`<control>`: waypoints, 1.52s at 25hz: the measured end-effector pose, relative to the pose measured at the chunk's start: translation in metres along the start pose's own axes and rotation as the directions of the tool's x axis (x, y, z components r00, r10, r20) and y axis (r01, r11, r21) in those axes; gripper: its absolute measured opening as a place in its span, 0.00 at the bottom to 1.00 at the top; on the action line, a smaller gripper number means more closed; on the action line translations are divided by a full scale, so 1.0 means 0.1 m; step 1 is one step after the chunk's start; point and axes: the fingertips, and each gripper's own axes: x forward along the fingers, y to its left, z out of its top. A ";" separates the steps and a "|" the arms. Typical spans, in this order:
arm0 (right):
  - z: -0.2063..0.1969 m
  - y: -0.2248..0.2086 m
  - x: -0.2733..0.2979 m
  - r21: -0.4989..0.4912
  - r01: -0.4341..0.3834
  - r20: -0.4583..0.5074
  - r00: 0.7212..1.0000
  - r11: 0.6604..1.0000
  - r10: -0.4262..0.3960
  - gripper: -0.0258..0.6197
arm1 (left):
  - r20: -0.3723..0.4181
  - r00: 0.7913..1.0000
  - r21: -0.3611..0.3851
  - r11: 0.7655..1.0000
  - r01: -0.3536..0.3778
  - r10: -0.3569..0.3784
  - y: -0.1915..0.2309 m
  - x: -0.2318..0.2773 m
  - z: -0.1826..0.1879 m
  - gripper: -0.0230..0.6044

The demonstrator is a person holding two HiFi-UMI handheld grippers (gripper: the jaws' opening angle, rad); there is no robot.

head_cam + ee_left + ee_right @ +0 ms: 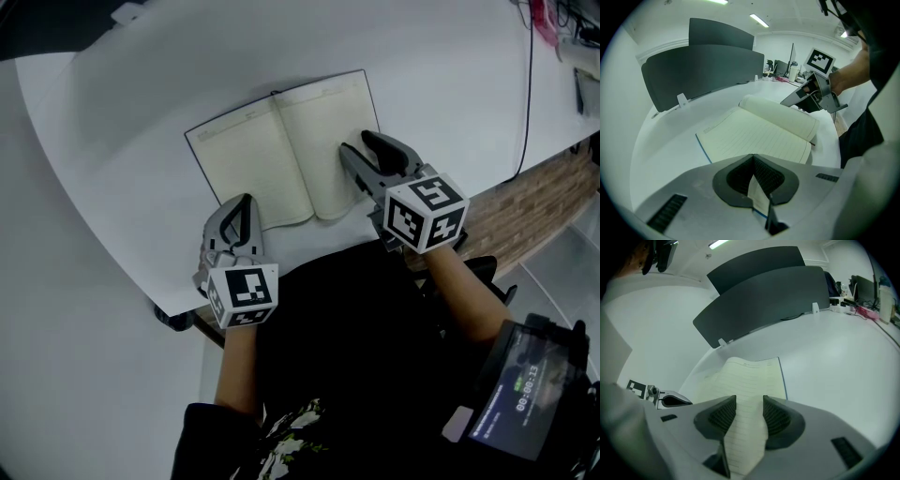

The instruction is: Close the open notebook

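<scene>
The open notebook (272,159) lies flat on the white table (450,75), its cream lined pages facing up. My left gripper (246,200) sits at the near edge of the left page. Its jaws meet at the tips in the left gripper view, where the left gripper (752,157) pinches a sliver of page and blue cover. My right gripper (361,145) rests at the near edge of the right page. In the right gripper view, the right gripper (750,404) has its jaws apart, straddling the right-hand pages of the notebook (750,376), which curl upward between them.
A black cable (527,84) runs across the table at the far right, near the wooden table edge (525,197). A dark partition (764,291) stands behind the desk. A small device with a lit display (525,398) hangs at the person's right side.
</scene>
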 end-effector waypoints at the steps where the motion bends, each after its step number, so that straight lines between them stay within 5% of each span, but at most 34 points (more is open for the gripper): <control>1: -0.01 0.08 0.02 0.007 -0.014 -0.003 1.000 1.000 0.014 0.39 | 0.001 1.000 -0.002 1.000 0.000 0.000 0.02 -0.02 -0.02 0.05; 12: 0.01 0.79 0.15 0.087 -0.253 -0.012 0.967 0.963 0.255 0.39 | 0.023 1.000 -0.042 0.999 0.007 -0.006 0.02 -0.02 -0.02 0.05; 21: 0.06 1.42 0.17 -0.026 -0.412 -0.052 0.910 0.911 0.410 0.38 | 0.003 1.000 -0.076 0.997 -0.009 0.010 0.00 -0.05 -0.07 0.05; 32: 0.01 1.83 0.24 -0.078 -0.520 -0.103 0.853 0.850 0.512 0.38 | -0.066 0.994 -0.146 0.984 -0.101 0.093 0.23 -0.34 -0.35 0.05; 38: 0.06 1.78 0.23 -0.083 -0.515 -0.088 0.857 0.853 0.508 0.38 | 0.056 0.991 -0.054 0.991 -0.122 0.125 0.22 -0.51 0.15 0.05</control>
